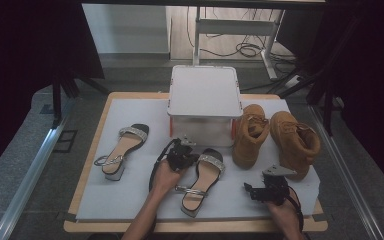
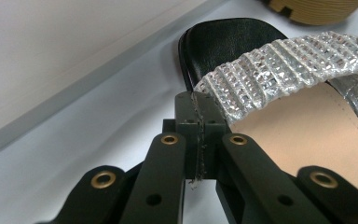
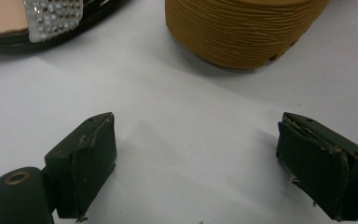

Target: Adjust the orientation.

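Here the left gripper (image 1: 181,151) sat clamped on the edge of the near sandal's (image 1: 202,181) rhinestone toe strap (image 2: 284,65), that sandal's long axis running toe-away toward the white box (image 1: 205,100), while the right gripper (image 1: 264,191) hovered open beside it

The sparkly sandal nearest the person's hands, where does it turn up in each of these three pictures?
High view: the sandal lies low centre on the white mat, beside the left gripper.
Left gripper view: its glittery strap and tan insole are at upper right, the shut jaws at the strap's end.
Right gripper view: a corner of it sits at top left.
Shared landmark: the tan boot, whose ridged sole also tops both gripper views.
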`<state>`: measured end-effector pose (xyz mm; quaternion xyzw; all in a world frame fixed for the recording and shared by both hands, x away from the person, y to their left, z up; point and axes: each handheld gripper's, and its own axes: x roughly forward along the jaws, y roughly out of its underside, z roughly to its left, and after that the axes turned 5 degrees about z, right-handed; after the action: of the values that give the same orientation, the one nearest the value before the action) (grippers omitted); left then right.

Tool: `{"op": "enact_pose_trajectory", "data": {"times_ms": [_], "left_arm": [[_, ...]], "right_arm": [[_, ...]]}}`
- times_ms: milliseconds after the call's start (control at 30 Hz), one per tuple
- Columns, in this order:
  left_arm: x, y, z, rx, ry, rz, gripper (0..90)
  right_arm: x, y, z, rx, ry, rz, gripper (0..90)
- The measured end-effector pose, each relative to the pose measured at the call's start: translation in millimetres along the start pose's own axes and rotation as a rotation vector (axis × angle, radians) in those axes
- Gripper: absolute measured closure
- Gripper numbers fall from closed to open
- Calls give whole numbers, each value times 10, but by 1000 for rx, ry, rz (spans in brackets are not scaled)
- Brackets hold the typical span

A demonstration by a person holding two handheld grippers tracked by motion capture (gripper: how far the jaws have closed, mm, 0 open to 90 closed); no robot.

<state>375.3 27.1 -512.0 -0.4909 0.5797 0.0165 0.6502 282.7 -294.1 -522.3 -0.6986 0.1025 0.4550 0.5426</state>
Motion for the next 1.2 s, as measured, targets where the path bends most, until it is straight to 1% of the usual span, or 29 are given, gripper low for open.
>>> {"op": "enact_pose_trajectory", "data": {"times_ms": [33,133,233,267,333,367,533,567,633,667,700,767,867,900,967,1000,1067,1100,1133,1167,1200], "left_arm": [[0,0,0,0,0,0,898],[44,-49,-23,20,27,12,898],[33,-58,-15,34,29,17,898],[21,-52,2,35,33,11,896],[4,-47,16,39,30,14,879],[-31,-22,32,27,16,7,871],[-121,80,56,14,-28,-6,833],[-121,80,56,14,-28,-6,827],[-179,142,68,8,-44,-24,804],[-179,142,68,8,-44,-24,788],[-210,170,67,7,-53,-29,788],[-260,218,63,12,-70,-38,732],[-297,264,65,11,-76,-49,676],[-311,285,68,11,-76,-50,676],[-338,331,71,7,-96,-51,640],[-369,383,86,-1,-88,-67,613],[-384,408,95,-8,-82,-73,605],[-403,450,97,-24,-82,-88,568],[-403,450,97,-24,-82,-88,565],[-431,495,100,-37,-90,-90,556],[-431,495,100,-37,-90,-90,556]], "right_arm": [[0,0,0,0,0,0,122],[0,0,0,0,0,0,122],[0,0,0,0,0,0,122],[0,1,0,0,0,0,122],[0,1,0,0,0,-1,122],[0,1,0,0,0,-1,122],[0,1,0,0,0,-1,122],[0,1,0,0,0,-1,122],[0,1,0,0,0,-1,122],[0,1,0,0,0,-1,122],[0,1,1,0,0,-1,122],[0,2,1,0,0,-2,122],[0,2,1,0,0,-2,123],[0,2,1,0,0,-2,123],[0,2,1,0,0,-2,122],[0,2,1,0,0,-2,122],[0,2,1,0,0,-2,122],[0,2,1,0,0,-2,123],[0,2,1,0,0,-2,123],[0,2,1,0,0,-2,123],[0,2,1,0,0,-2,122]]}}
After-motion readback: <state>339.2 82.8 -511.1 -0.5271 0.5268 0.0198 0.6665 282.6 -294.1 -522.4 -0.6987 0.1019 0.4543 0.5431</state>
